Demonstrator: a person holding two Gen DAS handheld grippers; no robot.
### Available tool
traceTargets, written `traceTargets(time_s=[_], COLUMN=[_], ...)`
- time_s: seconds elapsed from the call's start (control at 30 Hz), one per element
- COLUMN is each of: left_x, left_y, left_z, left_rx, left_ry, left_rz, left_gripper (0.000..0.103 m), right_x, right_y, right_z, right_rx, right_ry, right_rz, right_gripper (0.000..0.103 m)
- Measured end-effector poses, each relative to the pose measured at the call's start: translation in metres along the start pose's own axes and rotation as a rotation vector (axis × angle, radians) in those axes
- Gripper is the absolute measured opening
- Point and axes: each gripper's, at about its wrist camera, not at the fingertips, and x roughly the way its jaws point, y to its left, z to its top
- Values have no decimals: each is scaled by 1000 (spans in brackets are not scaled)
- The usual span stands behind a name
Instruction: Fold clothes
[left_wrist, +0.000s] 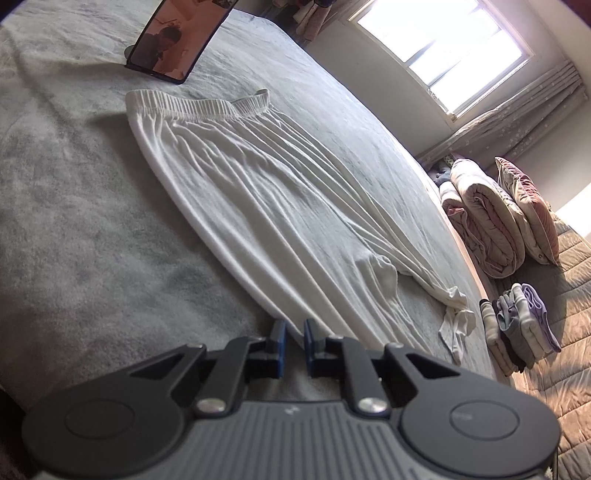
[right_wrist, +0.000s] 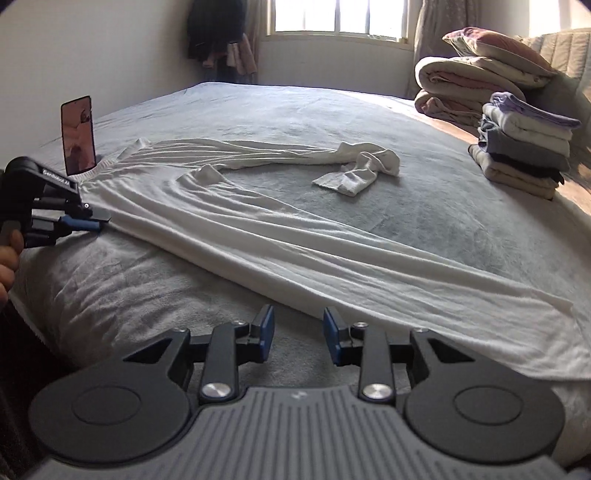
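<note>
White trousers (right_wrist: 280, 236) flat on grey bed (right_wrist: 110, 280), left gripper (right_wrist: 96, 221) fingers pinching their edge; right gripper (right_wrist: 298, 332) fingers apart, empty

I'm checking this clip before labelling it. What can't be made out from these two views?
- Left gripper, left wrist view: whether its pads pinch the white trousers' edge; its own fingers hide the contact.
- Phone screen, both views: too small and blurred to read.
- Stack of folded clothes, right wrist view: the items cannot be identified.
- Trousers' near leg end, right wrist view: cut off by the right edge.
</note>
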Motion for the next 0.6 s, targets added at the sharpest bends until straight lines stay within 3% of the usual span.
traceTargets(time_s=[0.37,0.5,0.6], left_x=[5,6,5], left_y=[-1,-4,-6], left_z=[1,0,-1], left_rx=[2,23,45], left_ry=[-22,-32,-41], left_rz=[10,28,40], left_gripper=[5,1,0], right_x=[29,34,37], right_y=[5,7,9], right_z=[11,14,16], right_rx=[-179,-235,-279], right_ry=[72,89,96], right_rz=[34,50,63], right_gripper=[32,23,10])
